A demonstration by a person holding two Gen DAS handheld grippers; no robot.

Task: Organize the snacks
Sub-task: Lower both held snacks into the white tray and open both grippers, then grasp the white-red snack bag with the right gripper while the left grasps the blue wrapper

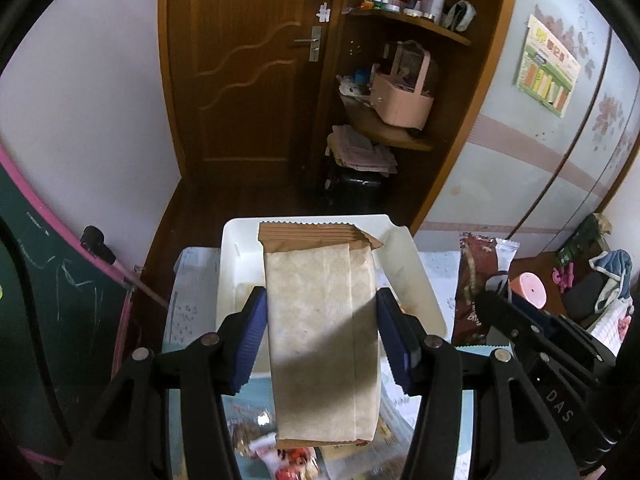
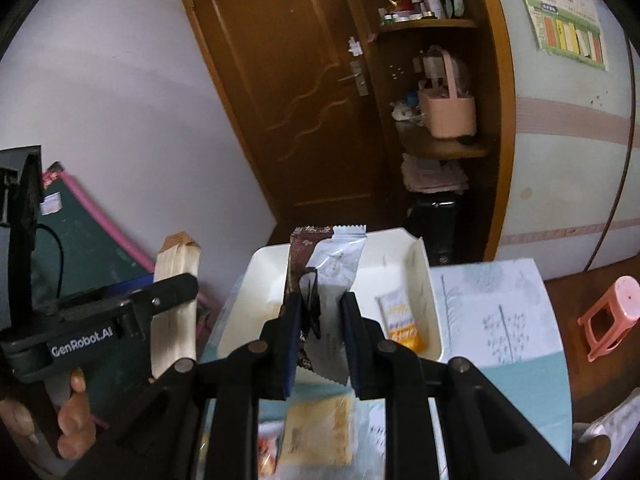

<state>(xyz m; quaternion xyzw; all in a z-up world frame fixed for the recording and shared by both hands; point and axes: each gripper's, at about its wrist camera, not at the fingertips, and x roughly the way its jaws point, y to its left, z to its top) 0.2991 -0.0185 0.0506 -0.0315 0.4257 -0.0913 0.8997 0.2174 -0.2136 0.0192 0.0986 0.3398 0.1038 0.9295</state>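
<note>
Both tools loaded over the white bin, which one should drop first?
Probably left. The left tool holds the beige packet centred over the white bin, above its bare floor. The right tool grips the brown-and-silver wrappers nearer the orange packet already inside.

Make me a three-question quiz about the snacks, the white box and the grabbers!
1. Where is the small orange snack pack?
A. inside the white bin
B. on the pink stool
C. on the shelf

2. What colour is the big packet in the left gripper?
A. bright green
B. beige
C. blue

3. What is the right gripper doing?
A. wide open, empty
B. lying flat on the table
C. clamped on a brown-and-white packet

Answers: 1 A, it lies on the bin's floor; 2 B, a pale beige wrapper shows between the fingers; 3 C, the fingers pinch the packet.
</note>
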